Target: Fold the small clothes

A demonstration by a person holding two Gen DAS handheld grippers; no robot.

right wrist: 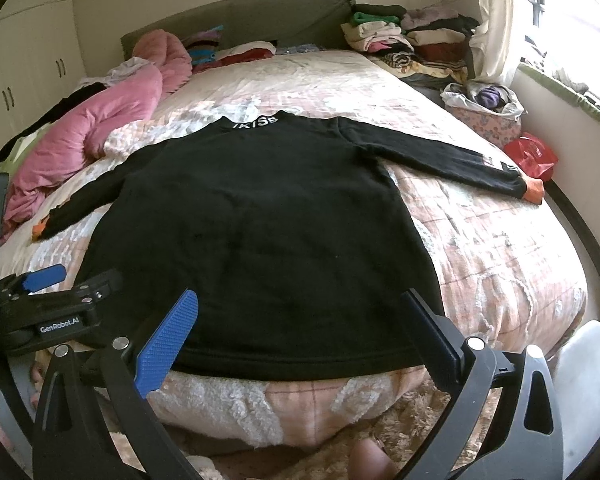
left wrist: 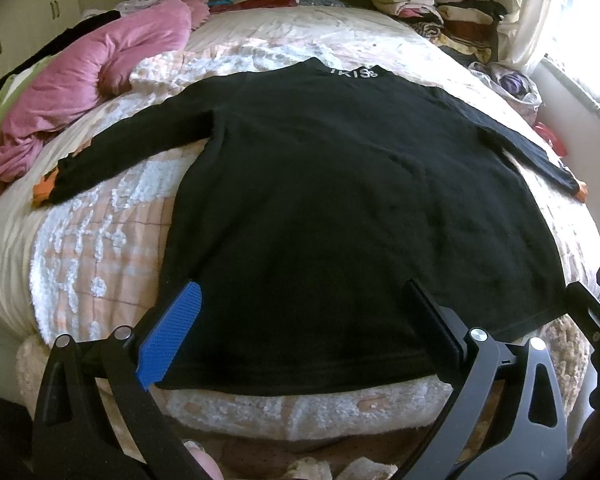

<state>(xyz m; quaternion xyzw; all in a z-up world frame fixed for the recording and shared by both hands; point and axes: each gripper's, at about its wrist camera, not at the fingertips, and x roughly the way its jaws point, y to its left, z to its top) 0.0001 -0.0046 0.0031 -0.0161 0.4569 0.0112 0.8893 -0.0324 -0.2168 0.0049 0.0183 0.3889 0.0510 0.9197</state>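
A black long-sleeved top [left wrist: 320, 200] with orange cuffs and white lettering at the collar lies flat on the bed, sleeves spread out to both sides, hem nearest me. It also shows in the right wrist view [right wrist: 260, 220]. My left gripper [left wrist: 300, 328] is open and empty, hovering over the hem near its left part. My right gripper [right wrist: 300, 332] is open and empty over the hem toward its right corner. The left gripper's body [right wrist: 48, 312] shows at the left edge of the right wrist view.
A pink quilted bedspread [right wrist: 480, 240] covers the bed. A pink duvet [left wrist: 100, 76] lies bunched at the far left. Folded clothes [right wrist: 412, 36] are stacked at the headboard's right. A basket of clothes [right wrist: 488, 112] and a red bag [right wrist: 532, 156] sit by the window wall.
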